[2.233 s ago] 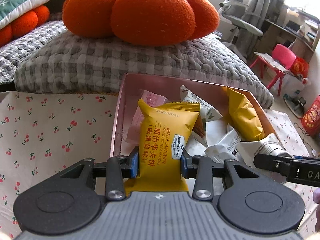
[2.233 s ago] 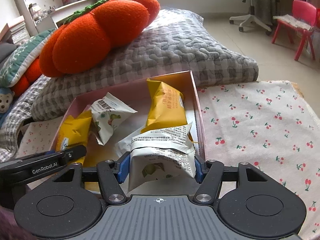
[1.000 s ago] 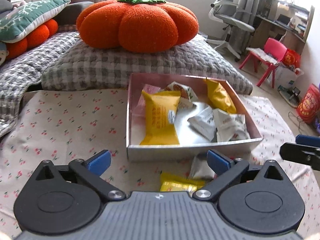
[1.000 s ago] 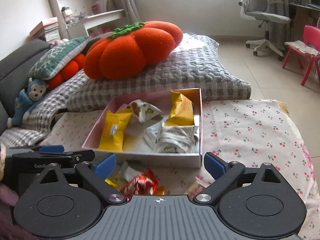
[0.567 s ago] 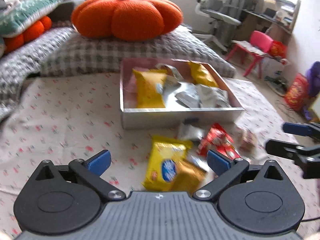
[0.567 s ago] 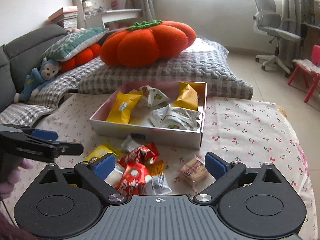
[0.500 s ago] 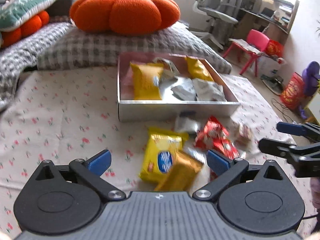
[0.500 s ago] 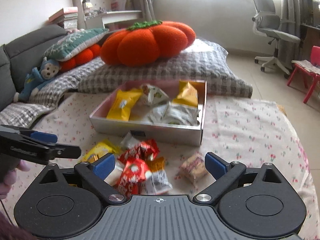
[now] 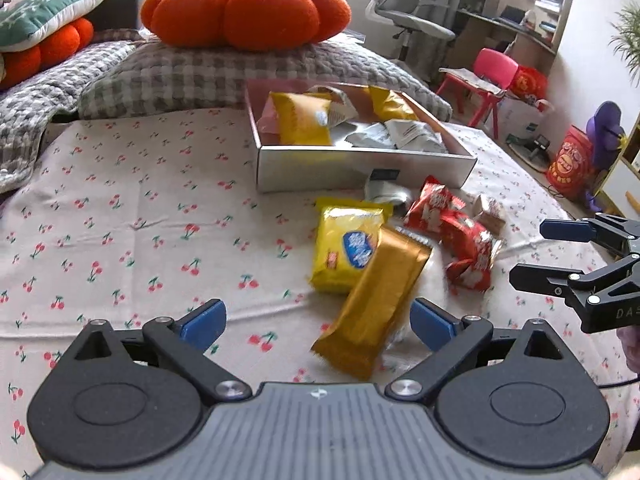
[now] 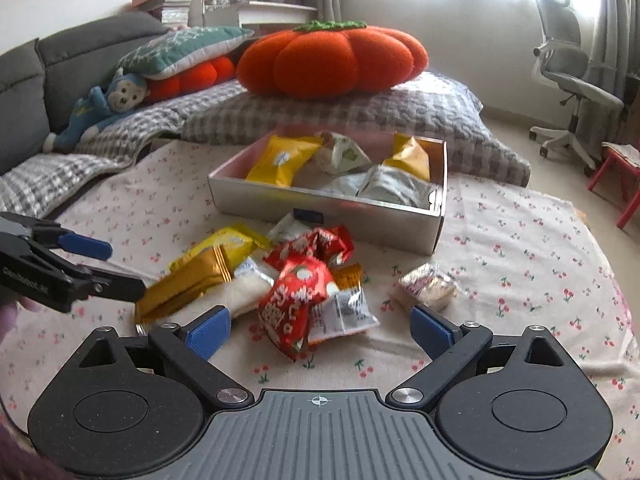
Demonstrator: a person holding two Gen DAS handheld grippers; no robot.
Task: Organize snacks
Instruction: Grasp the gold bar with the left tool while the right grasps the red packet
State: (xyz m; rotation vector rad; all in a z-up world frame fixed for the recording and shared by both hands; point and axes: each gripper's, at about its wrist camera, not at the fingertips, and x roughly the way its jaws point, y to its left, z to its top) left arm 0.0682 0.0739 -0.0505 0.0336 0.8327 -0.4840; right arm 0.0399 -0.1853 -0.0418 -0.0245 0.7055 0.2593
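Note:
A silver box [image 9: 360, 168] with a pink inside holds several yellow and white snack packets. In front of it on the cherry-print cloth [image 9: 120, 220] lies a loose pile: a yellow packet [image 9: 348, 248], a gold packet [image 9: 376, 296], red packets [image 9: 464, 240] and a small clear-wrapped cake [image 9: 490, 210]. My left gripper [image 9: 317, 325] is wide, its jaws closing; the gold packet's near end lies between the pads, untouched. My right gripper [image 10: 322, 330] stands open over a red packet [image 10: 296, 300] and touches nothing. Each gripper shows at the edge of the other's view.
An orange pumpkin cushion [image 9: 244, 8] sits on a grey checked cushion [image 9: 192, 76] behind the box. A blue monkey toy [image 10: 100, 108] and pillows lie on the sofa to the left. An office chair [image 10: 572, 80] and a pink stool [image 9: 494, 68] stand beyond the cloth.
Both grippers let go of their packets in the box, opened wide and drew back and down. The loose pile in front of the box has come between their fingers.

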